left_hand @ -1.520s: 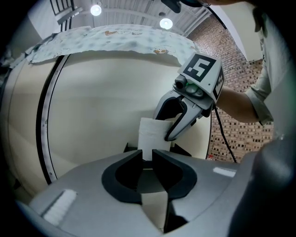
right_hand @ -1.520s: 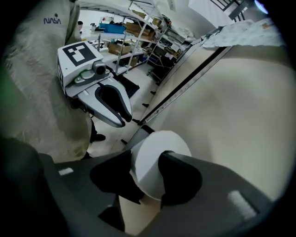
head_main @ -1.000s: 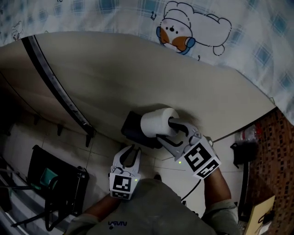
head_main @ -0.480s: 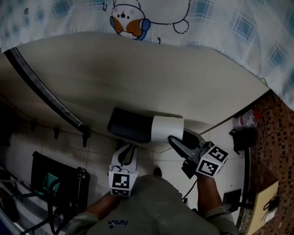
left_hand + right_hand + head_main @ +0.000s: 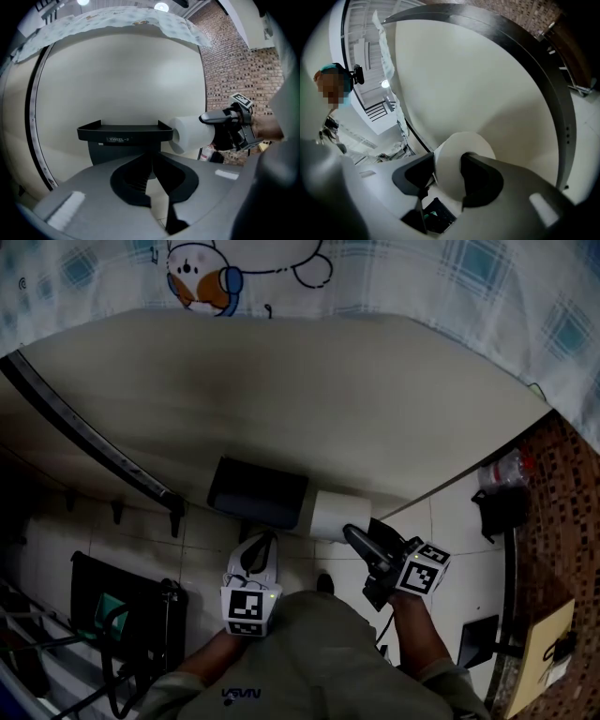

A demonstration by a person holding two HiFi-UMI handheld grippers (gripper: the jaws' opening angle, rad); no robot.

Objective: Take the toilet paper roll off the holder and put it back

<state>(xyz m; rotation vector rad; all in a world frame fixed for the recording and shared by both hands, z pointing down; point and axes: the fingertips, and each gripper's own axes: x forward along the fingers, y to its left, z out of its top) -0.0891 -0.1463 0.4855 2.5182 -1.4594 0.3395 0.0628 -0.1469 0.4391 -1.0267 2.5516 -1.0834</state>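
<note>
Roll (image 5: 333,514) is pinched in the right gripper (image 5: 352,532), right at the end of the holder (image 5: 258,493), prob. just off it. Left gripper (image 5: 261,549) is closing w/ nothing inside. Putting it back isn't done yet.

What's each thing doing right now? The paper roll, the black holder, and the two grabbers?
holder: upright, no jaws on it
toilet paper roll: gripped, beside the holder's right end
left gripper: jaws closing, nothing between them
right gripper: jaws closing, pads pressing the roll
</note>
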